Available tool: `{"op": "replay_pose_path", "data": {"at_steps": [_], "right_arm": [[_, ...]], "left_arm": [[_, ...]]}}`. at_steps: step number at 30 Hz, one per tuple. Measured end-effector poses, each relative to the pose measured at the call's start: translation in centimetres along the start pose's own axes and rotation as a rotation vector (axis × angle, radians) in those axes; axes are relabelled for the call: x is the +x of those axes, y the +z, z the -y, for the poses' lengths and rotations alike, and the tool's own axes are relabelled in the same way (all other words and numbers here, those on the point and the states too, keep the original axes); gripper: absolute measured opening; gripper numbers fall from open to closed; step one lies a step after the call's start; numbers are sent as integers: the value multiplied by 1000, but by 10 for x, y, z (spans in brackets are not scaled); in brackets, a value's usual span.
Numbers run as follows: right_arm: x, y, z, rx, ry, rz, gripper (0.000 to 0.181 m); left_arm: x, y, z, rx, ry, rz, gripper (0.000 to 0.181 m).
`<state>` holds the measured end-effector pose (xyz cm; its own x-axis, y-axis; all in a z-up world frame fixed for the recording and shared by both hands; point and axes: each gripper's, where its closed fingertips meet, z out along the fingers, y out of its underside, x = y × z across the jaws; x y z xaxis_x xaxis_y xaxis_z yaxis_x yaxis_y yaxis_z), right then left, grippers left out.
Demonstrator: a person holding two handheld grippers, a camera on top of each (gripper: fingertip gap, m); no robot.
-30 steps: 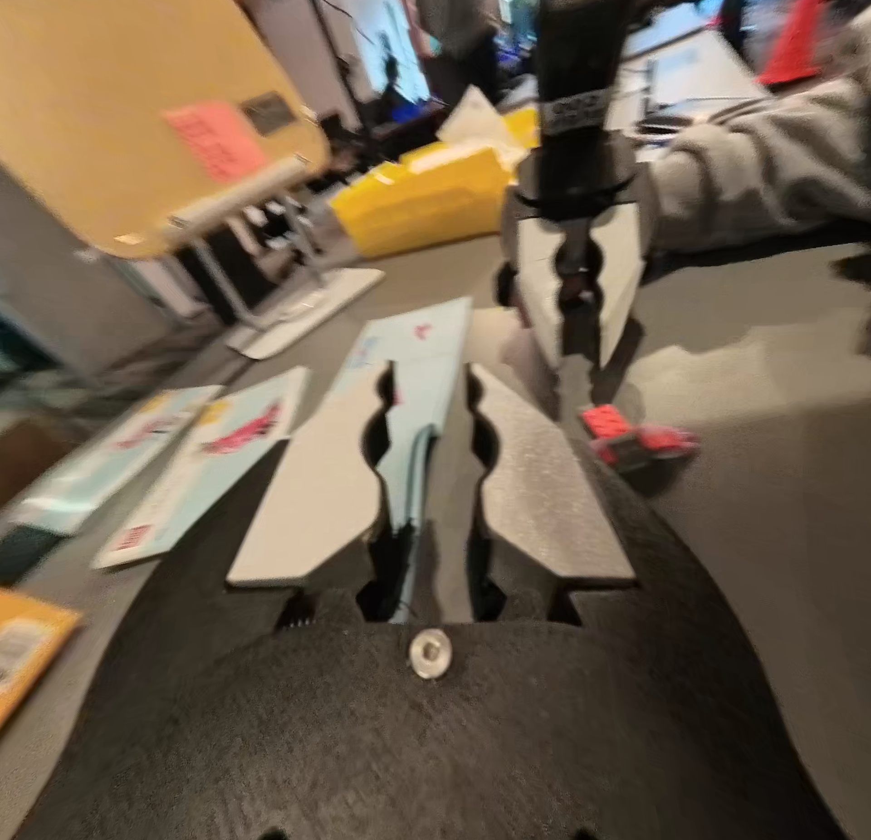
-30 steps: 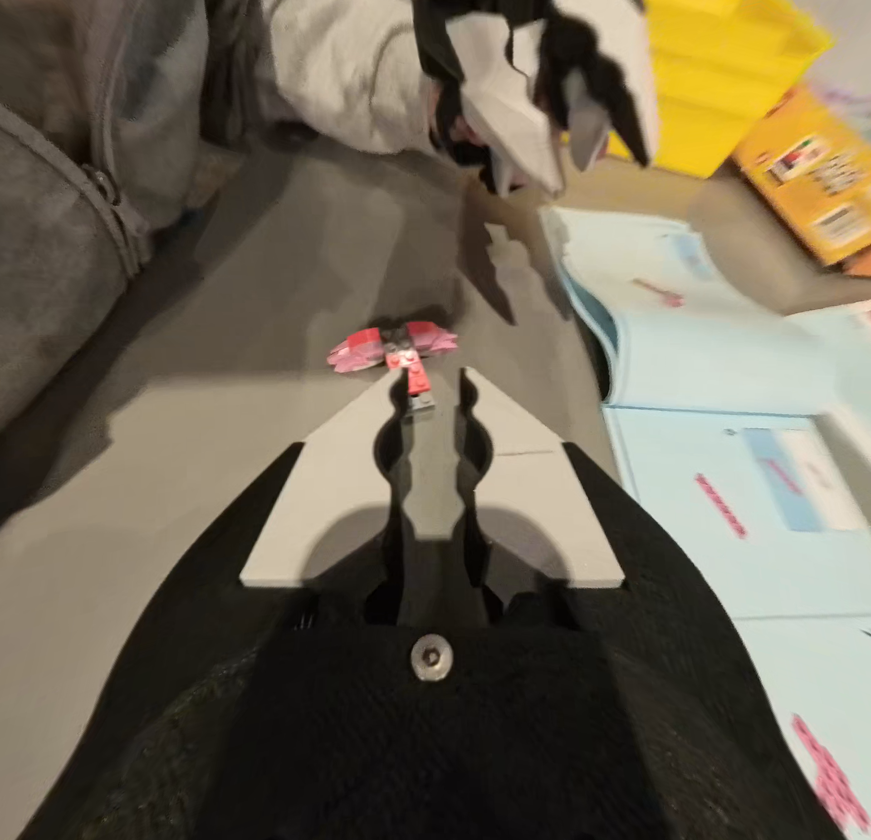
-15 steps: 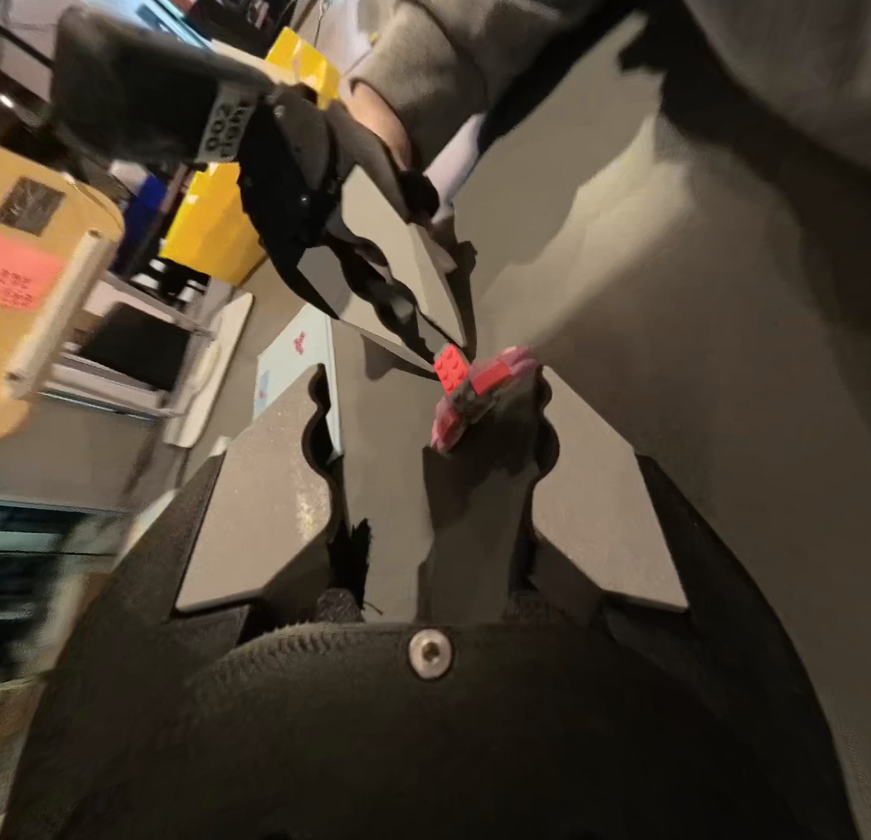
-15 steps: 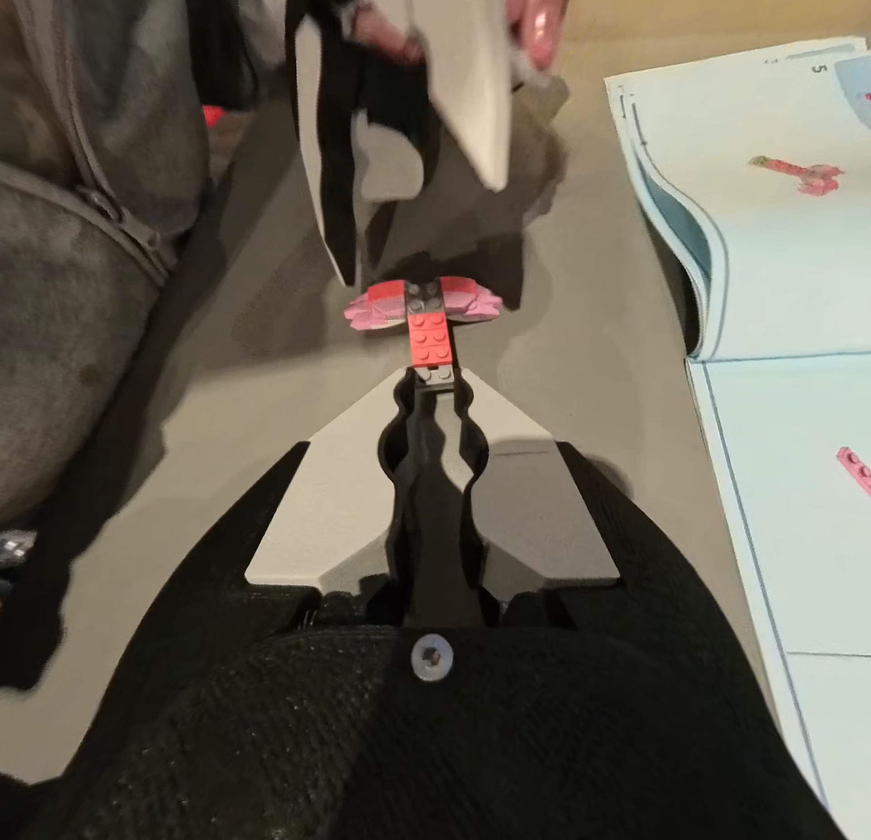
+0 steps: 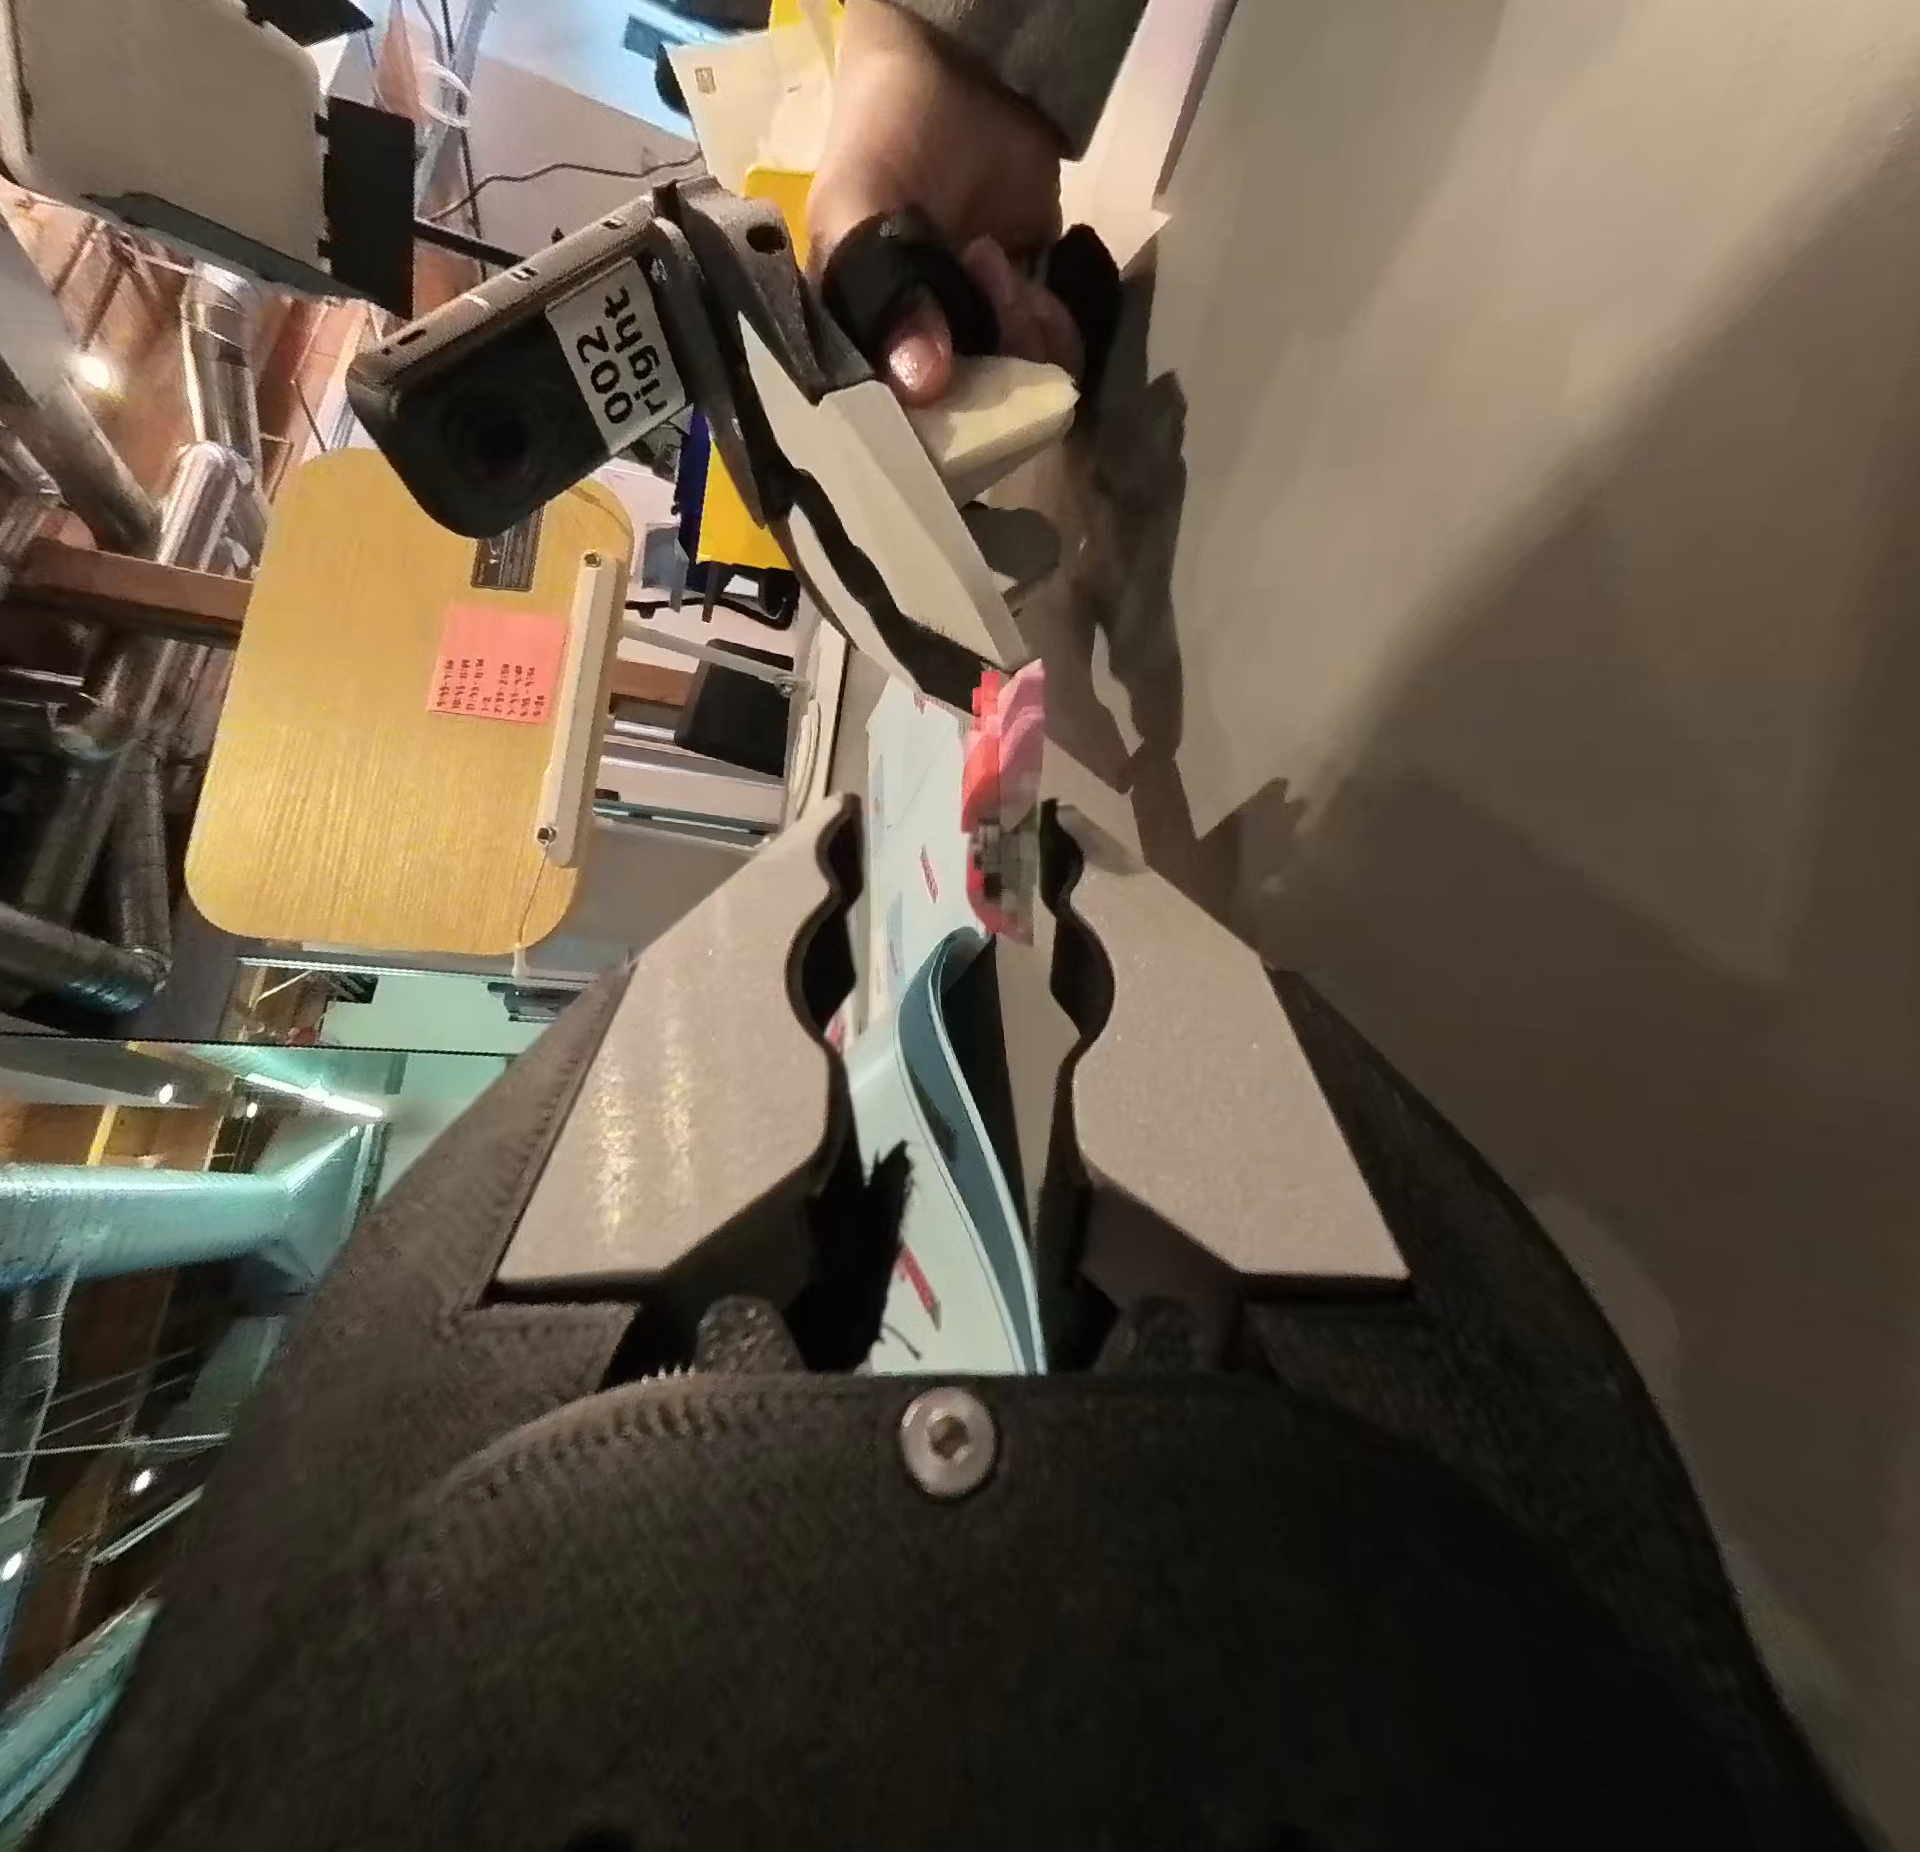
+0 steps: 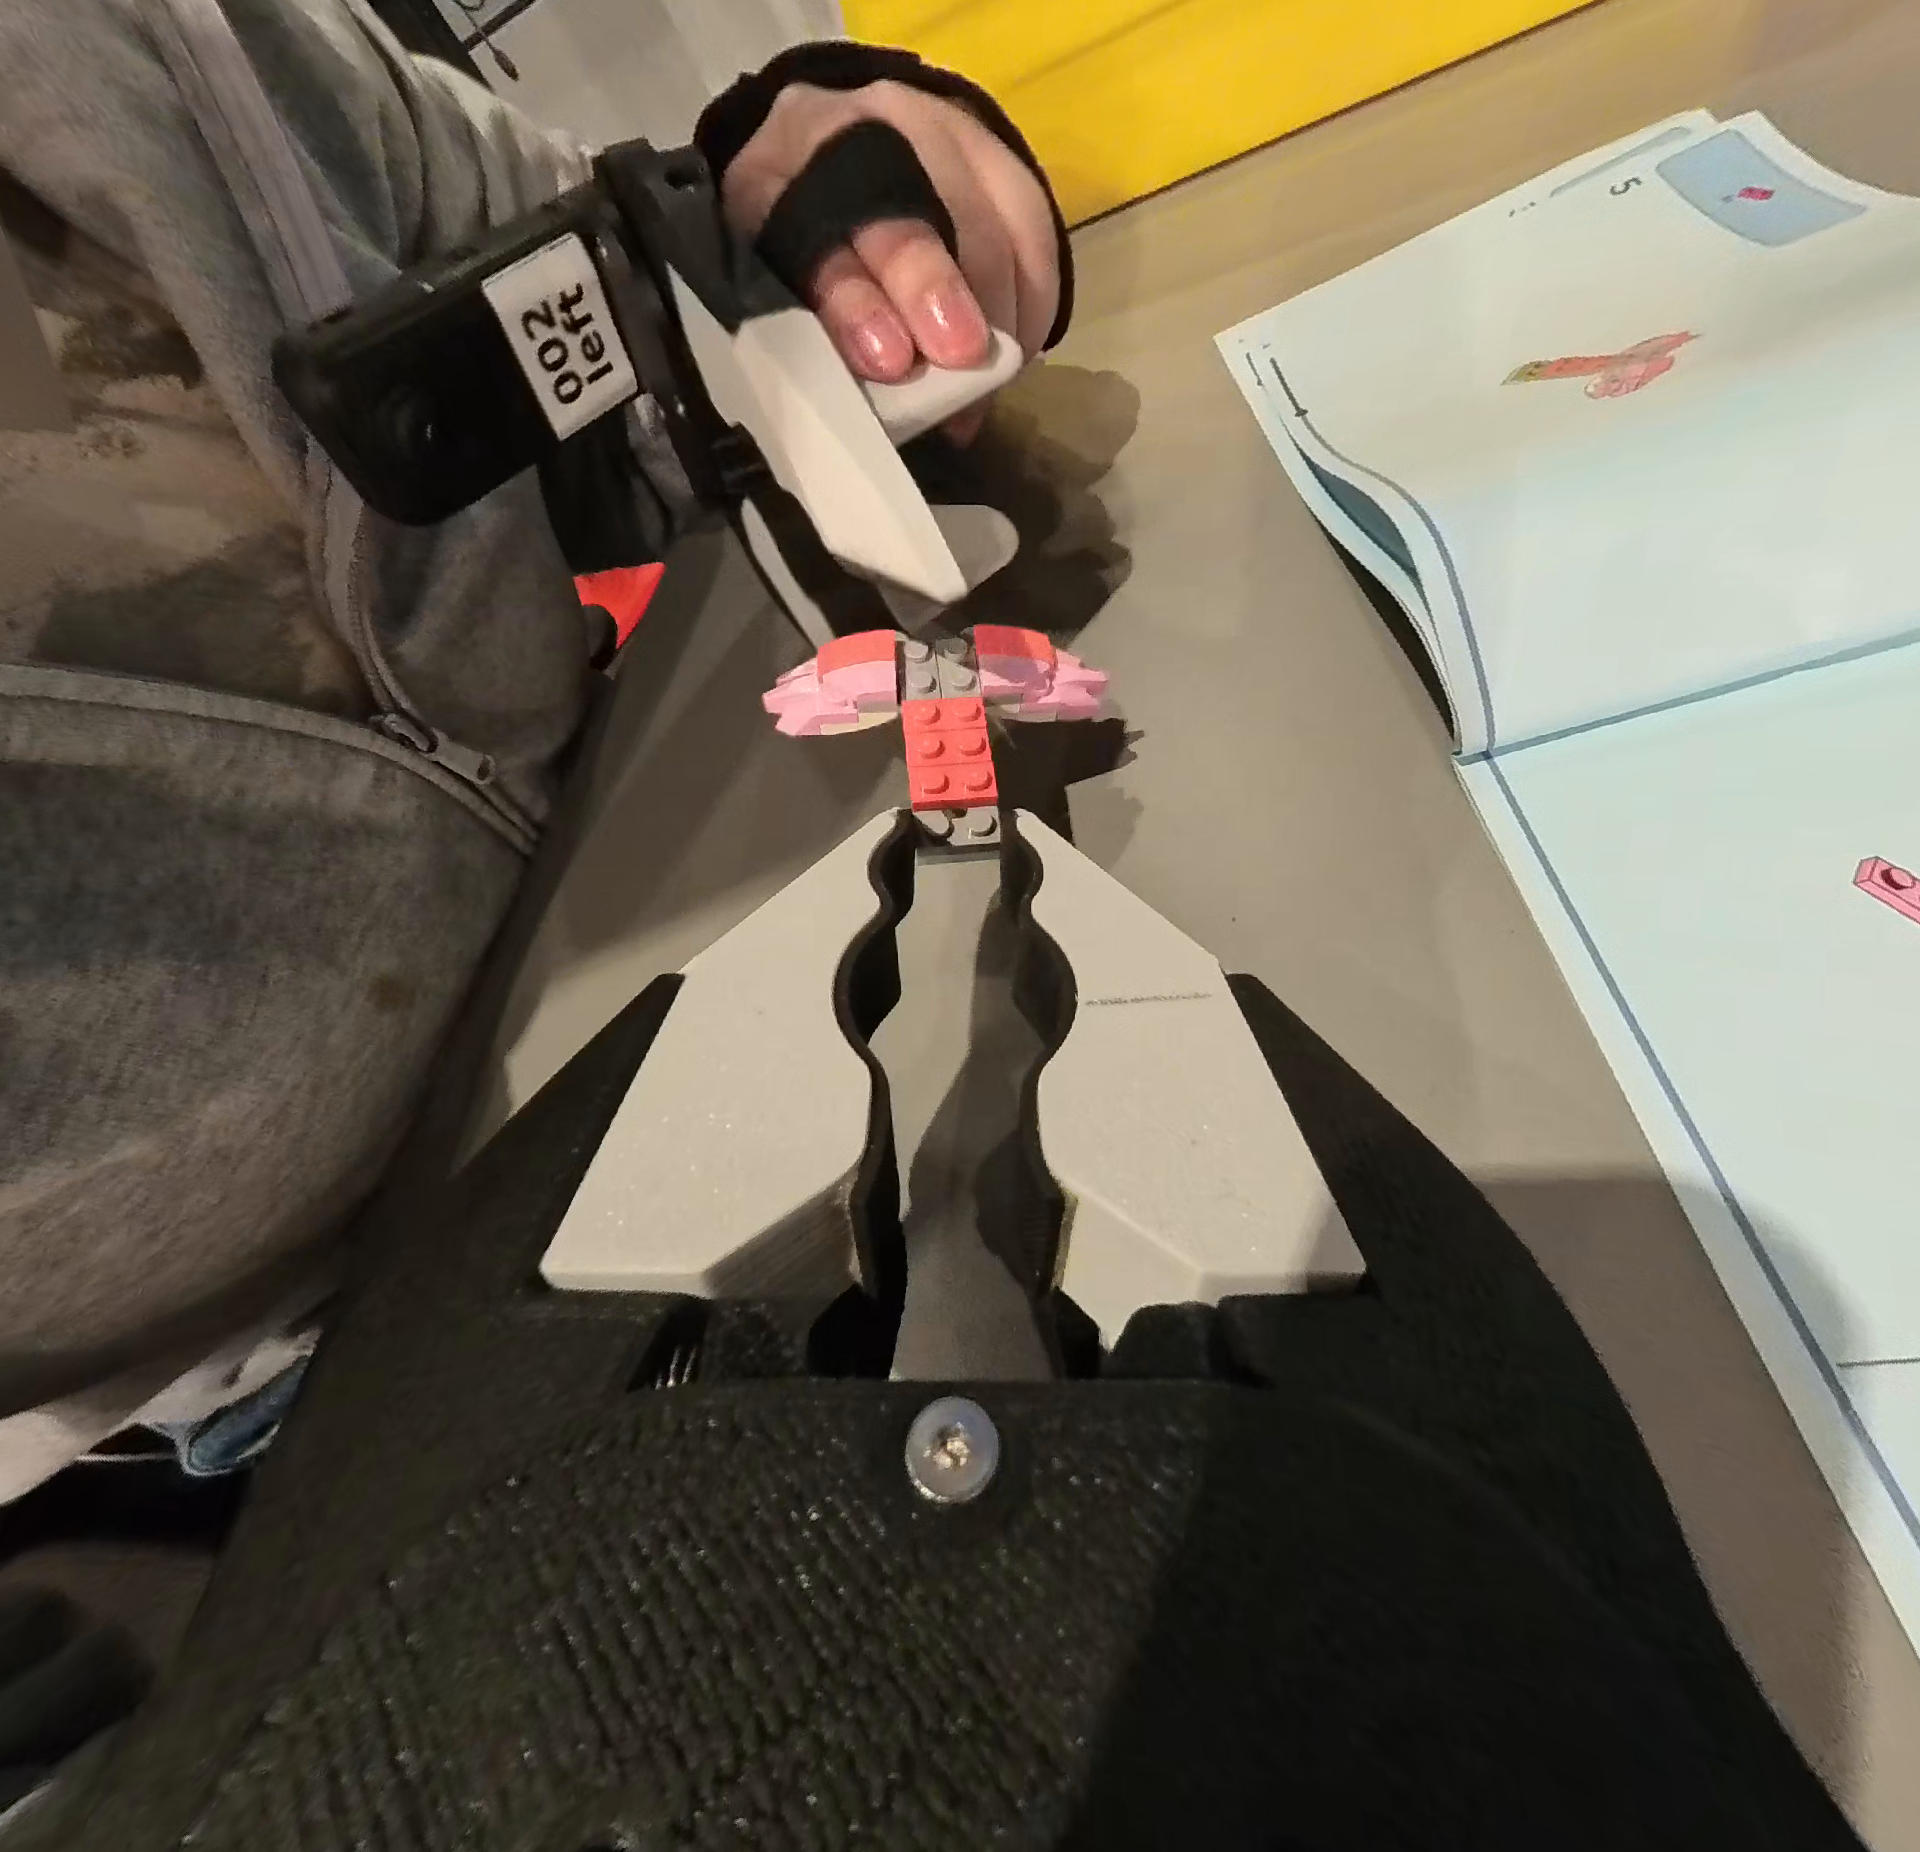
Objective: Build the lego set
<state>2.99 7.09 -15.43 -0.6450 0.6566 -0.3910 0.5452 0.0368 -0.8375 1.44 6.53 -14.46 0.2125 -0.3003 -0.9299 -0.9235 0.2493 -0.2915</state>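
Since half a second ago the left gripper (image 6: pixel 940 597) has come in closer, so its pale tips now sit at the far end of the small lego model (image 6: pixel 940 716), and the left wrist view has rolled further onto its side.

The lego model is a red, grey and pink brick assembly. A narrow stem of grey plate topped with a red two-by-three brick forms its long axis, which runs straight away from the right gripper (image 6: pixel 956 834). At the far end a crossbar of red and pink petal-shaped pieces spreads out to either side, at right angles to the stem. The stem's near grey end points back into the right gripper, whose jaws are clamped on it at their very tips. The model hangs just above the grey surface (image 6: pixel 1247 722), casting a shadow beneath.

The left gripper reaches in from the far side with its jaws apart; in the left wrist view (image 5: pixel 951 826) the model's edge lies against the inner face of one finger, with clear space to the other.

A hand (image 6: pixel 904 233) in a black fingerless glove holds the left gripper. A pale blue open instruction booklet (image 6: pixel 1621 514) lies flat on the surface to the right of the model, well apart from it. A yellow plastic bin (image 6: pixel 1195 36) stands beyond.
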Motion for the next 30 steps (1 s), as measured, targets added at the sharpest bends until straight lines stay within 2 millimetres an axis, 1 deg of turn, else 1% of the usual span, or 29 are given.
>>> {"op": "replay_pose_path", "data": {"at_steps": [1, 2, 4, 5, 6, 7, 8, 10, 12, 14, 16, 19, 21, 25, 27, 30], "right_arm": [[0, 0, 0, 3, 3, 2, 14], [0, -1, 1, 11, 2, -1, 14], [5, -3, 6, 47, -23, -58, 16], [10, -4, 13, 89, -53, -116, 23], [10, -5, 19, 122, -105, -159, 41], [11, -6, 22, 137, -169, -213, 53], [10, -6, 23, 133, -258, -267, 57], [14, -3, 23, 79, -522, -427, 54], [27, 0, 17, -40, -755, -605, 42], [35, 6, 11, -119, -901, -701, 37], [37, 8, 17, -129, -1002, -785, 24], [38, 4, 25, -128, -1083, -873, 14], [37, 2, 28, -136, -1139, -910, 15], [34, 6, 28, -174, -1223, -937, 11], [34, 4, 31, -158, -1192, -936, 9], [35, 9, 27, -155, -1186, -883, 10]], "left_arm": [[1, 0, 0, 0, 1, -6, 28], [3, 0, 0, 2, 7, -17, 16], [3, 1, -2, -12, 14, -13, 12], [2, 2, -4, -30, 8, -10, 11], [1, 3, -6, -44, -8, -15, 11], [1, 4, -8, -54, -35, -23, 12], [0, 4, -9, -58, -75, -29, 12], [-2, 5, -11, -56, -181, -50, 11], [-4, 5, -14, -47, -291, -74, 11], [-6, 4, -16, -36, -379, -98, 11], [-7, 3, -19, -29, -428, -114, 11], [-8, 2, -22, -34, -446, -120, 11], [-7, 2, -23, -35, -447, -122, 11], [-6, 2, -22, -32, -434, -126, 11], [-7, 2, -23, -38, -393, -107, 12], [-2, 1, -27, -61, -278, -103, 12]]}}
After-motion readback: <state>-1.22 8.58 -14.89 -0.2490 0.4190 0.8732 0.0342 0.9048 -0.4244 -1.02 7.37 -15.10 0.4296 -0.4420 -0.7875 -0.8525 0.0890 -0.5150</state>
